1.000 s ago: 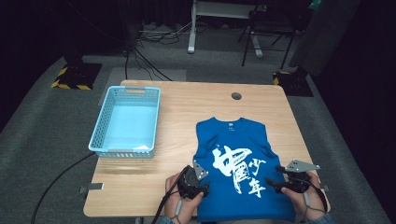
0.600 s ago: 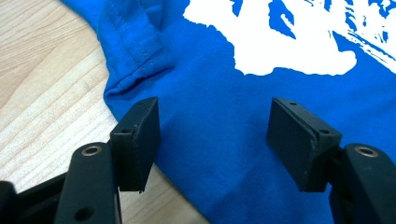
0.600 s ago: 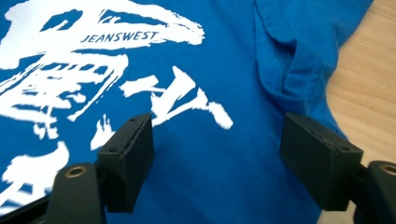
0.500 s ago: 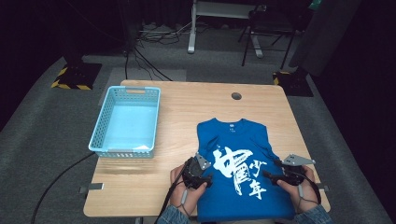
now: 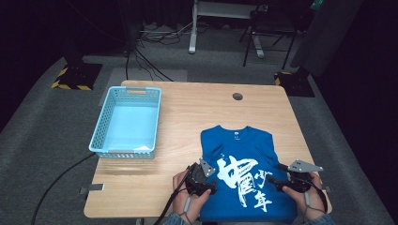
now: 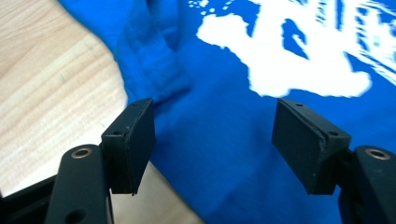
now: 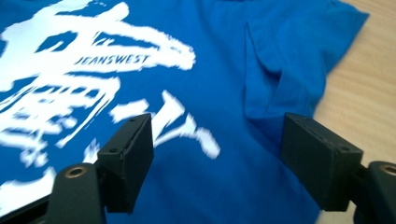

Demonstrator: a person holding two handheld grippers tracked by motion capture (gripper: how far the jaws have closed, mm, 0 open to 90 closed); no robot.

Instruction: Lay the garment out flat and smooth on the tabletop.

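Looking down from the high view, I see a pale wooden worktop point(image 5: 187, 122) with a round cable hole point(image 5: 237, 96) near its far edge, standing on grey carpet in a dark room. Cables run over the floor beyond it, a metal frame and a chair stand at the back, and a yellow-and-black striped strip point(image 5: 70, 85) lies on the floor at far left. A light blue basket point(image 5: 126, 123) sits on the left part of the worktop, well apart from the blue T-shirt point(image 5: 244, 159). That T-shirt lies flat on the right near part, front up, its collar toward the far edge and its hem toward me, so its long axis runs from near to far. White printed characters point(image 5: 244, 180) cover its lower half. My left hand-held gripper point(image 5: 201, 177) rests at the shirt's left edge, my right hand-held gripper point(image 5: 293, 176) at its right edge.

From the left gripper view, the left hand-held gripper point(image 6: 215, 140) stands wide open over blue cloth, one jaw at the folded fabric edge where the wood begins.

From the right gripper view, the right hand-held gripper point(image 7: 217, 154) is likewise spread wide, over the print and a folded sleeve point(image 7: 280, 88), gripping nothing.
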